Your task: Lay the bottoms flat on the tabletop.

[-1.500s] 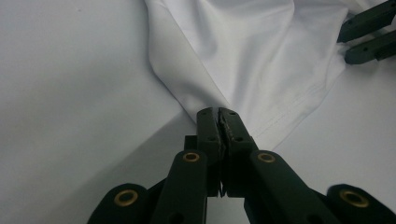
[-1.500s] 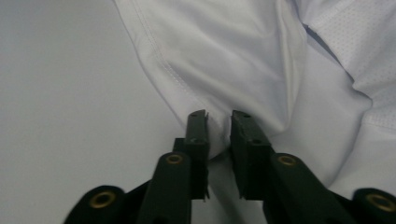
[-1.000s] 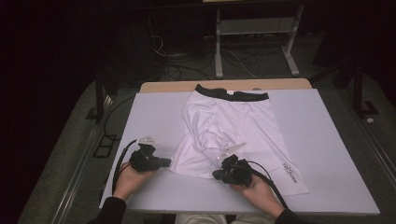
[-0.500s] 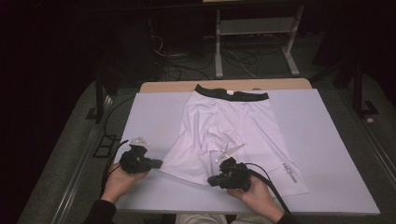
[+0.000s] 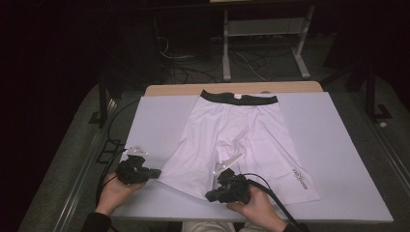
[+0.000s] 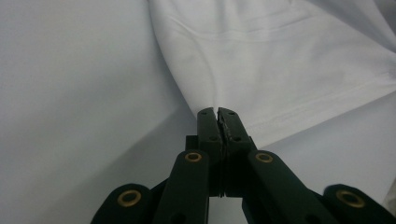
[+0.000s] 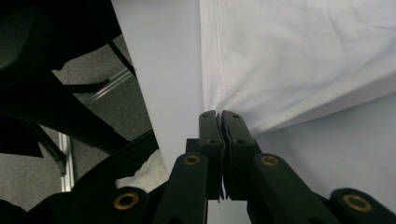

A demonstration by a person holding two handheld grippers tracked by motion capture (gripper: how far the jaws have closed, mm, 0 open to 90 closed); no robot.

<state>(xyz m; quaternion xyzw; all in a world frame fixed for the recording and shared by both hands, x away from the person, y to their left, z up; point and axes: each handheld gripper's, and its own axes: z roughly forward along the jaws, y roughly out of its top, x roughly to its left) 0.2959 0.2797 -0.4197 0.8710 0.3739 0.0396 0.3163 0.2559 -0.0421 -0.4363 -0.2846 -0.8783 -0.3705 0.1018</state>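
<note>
Here the left gripper (image 5: 155, 172) sits at about seven o'clock on the worktop (image 5: 338, 145), jaws clamped on the hem corner of the white shorts (image 5: 237, 130), which lie flat mid-worktop, waistband at twelve. The right gripper (image 5: 211, 195), near six o'clock, is clamped on the same leg's inner hem corner. Uneven pulling could slip thin fabric from either pinch or skew the whole garment.

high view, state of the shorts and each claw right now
white shorts: spread flat on the table, black waistband at the far edge, one leg pinched at both hem corners
left claw: shut on the hem's outer corner
right claw: shut on the hem's inner corner
</note>
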